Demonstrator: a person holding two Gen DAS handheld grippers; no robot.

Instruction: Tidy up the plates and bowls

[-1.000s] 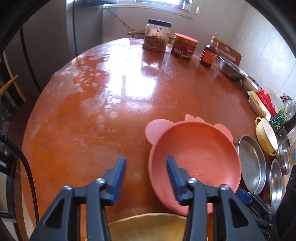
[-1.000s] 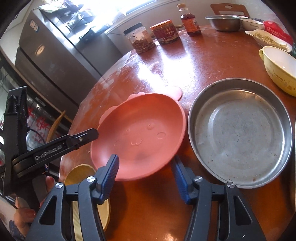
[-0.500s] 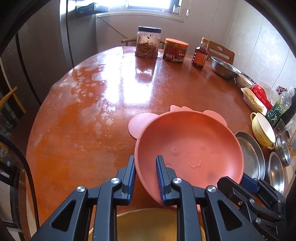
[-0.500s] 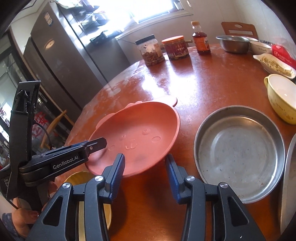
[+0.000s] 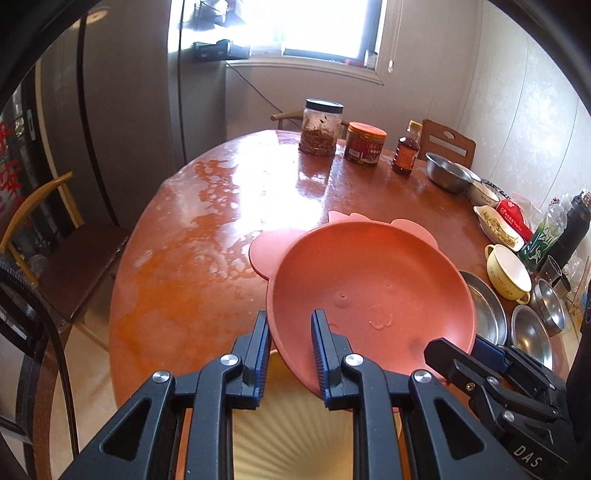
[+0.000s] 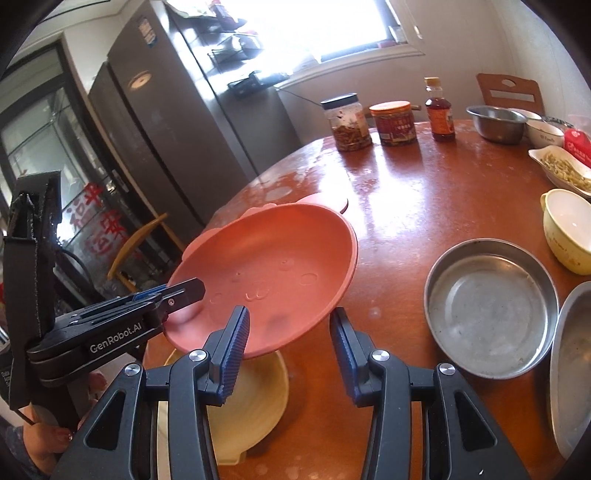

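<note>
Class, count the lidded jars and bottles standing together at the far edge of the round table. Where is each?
3, in a row by the window: a black-lidded jar on the left, an orange-lidded jar in the middle, a brown bottle on the right. Others may be hidden.

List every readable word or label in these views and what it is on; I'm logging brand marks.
"GenRobot.AI": side of the left gripper.
"DAS": body of the right gripper.
Red characters on the glass door: not legible.
Jar, bottle and packet labels: too small to read.

Bright window (image 5: 314,26), grey fridge (image 6: 177,122), round wooden table (image 5: 229,206), pale panelled wall (image 5: 524,110)
</note>
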